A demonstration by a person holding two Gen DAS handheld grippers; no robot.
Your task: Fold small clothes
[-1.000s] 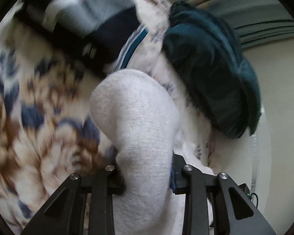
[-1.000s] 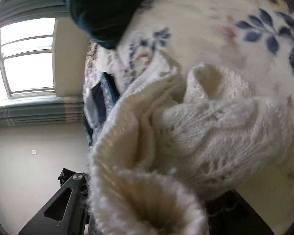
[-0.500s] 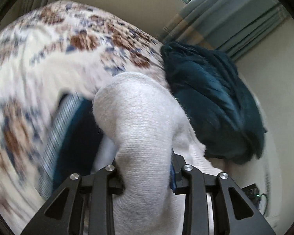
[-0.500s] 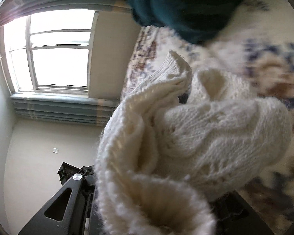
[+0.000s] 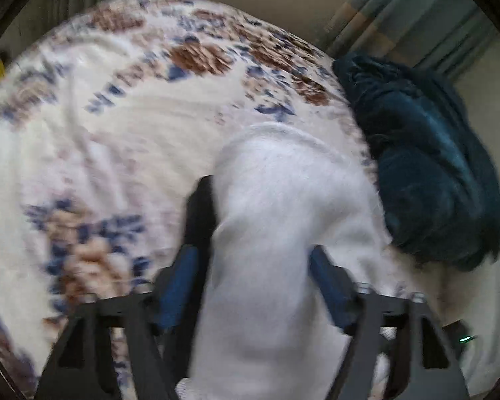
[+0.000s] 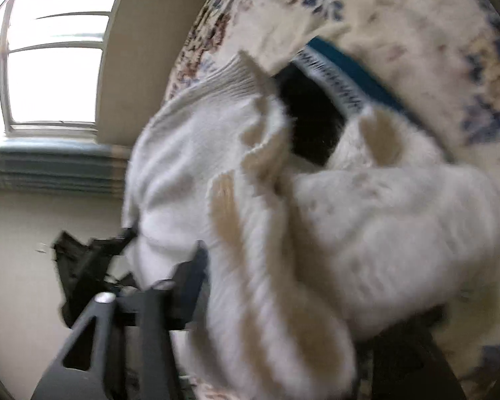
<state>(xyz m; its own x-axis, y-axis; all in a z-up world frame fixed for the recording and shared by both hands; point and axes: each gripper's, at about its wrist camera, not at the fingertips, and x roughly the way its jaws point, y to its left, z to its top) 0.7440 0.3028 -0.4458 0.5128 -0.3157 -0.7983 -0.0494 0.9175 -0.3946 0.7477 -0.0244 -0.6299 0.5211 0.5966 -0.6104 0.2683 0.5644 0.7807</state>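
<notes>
No legible text, labels or numbers anywhere.

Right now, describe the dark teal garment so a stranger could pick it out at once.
Start at the floral blanket covering the bed. Follow it to the edge nearest the striped curtain: the dark teal garment lies there in a crumpled heap. It is the only dark, plush pile; the white knit beside it is pale.

Your left gripper [image 5: 253, 266] tilts steeply down, jaws just opening, pads off the cloth between them. Right gripper [image 6: 283, 286] jaws opening too, mostly hidden.
</notes>
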